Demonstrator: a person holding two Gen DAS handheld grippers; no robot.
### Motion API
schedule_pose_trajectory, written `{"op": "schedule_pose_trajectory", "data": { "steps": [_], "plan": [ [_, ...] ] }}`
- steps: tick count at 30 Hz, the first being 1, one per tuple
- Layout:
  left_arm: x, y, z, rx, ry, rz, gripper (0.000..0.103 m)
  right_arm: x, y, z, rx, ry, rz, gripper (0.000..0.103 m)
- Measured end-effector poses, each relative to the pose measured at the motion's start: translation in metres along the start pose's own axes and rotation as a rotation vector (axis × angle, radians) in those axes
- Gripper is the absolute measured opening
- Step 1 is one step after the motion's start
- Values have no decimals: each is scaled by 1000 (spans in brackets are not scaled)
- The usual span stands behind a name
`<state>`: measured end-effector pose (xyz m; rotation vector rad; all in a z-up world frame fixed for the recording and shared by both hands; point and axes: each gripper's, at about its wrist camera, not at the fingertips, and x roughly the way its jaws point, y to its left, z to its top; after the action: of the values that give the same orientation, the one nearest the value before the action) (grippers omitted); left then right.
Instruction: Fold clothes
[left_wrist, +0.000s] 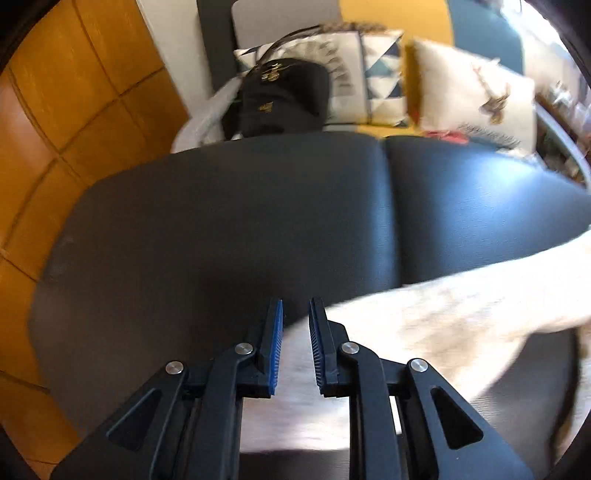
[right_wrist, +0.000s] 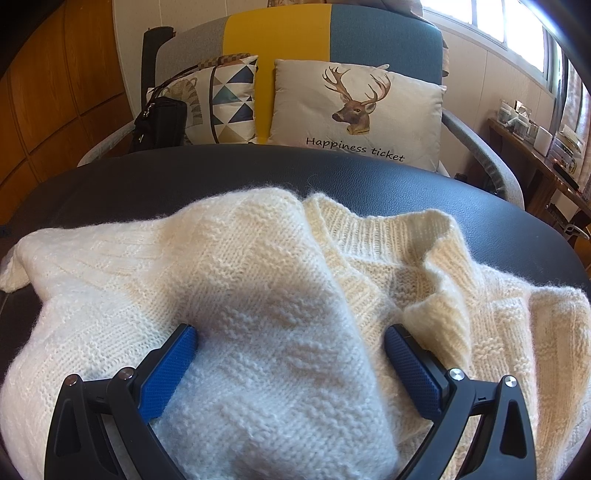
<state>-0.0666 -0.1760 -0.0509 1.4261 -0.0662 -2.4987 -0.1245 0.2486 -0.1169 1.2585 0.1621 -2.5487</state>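
Observation:
A cream knitted sweater (right_wrist: 258, 258) lies crumpled on a black padded surface (right_wrist: 184, 170), its ribbed neckline (right_wrist: 369, 225) facing away. My right gripper (right_wrist: 290, 330) stands wide open, pointing down at the sweater, with a folded hump of knit between its blue pads (right_wrist: 166, 369). In the left wrist view the image is blurred. There the sweater (left_wrist: 461, 314) stretches from the right edge to beneath my left gripper (left_wrist: 296, 306). Its jaws are a narrow gap apart, and I see nothing pinched between the blue pads (left_wrist: 275, 343).
Behind the padded surface (left_wrist: 221, 221) stands an armchair (right_wrist: 280, 33) with a deer cushion (right_wrist: 354, 110), a triangle-pattern cushion (right_wrist: 225, 103) and a black bag (right_wrist: 159, 122). Wooden panelling (left_wrist: 55, 129) runs along the left. A side table with small items (right_wrist: 535, 147) stands at the right.

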Motion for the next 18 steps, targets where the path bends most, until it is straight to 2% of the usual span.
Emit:
{"op": "schedule_pose_trajectory", "data": {
  "steps": [3, 6, 10, 16, 18],
  "plan": [
    [10, -25, -17, 61, 37, -50, 18, 0, 1, 0, -6, 2, -7, 103],
    [21, -40, -28, 114, 29, -18, 18, 1, 3, 0, -15, 7, -17, 103],
    [24, -30, -28, 136, 5, -6, 18, 3, 4, 2, -21, 15, -17, 103],
    [42, -10, -26, 200, 9, 131, 24, 14, 21, 16, -84, 33, 21, 103],
    [47, 11, -27, 171, 16, 132, 24, 20, 32, 23, -117, 39, 44, 103]
  ]
}}
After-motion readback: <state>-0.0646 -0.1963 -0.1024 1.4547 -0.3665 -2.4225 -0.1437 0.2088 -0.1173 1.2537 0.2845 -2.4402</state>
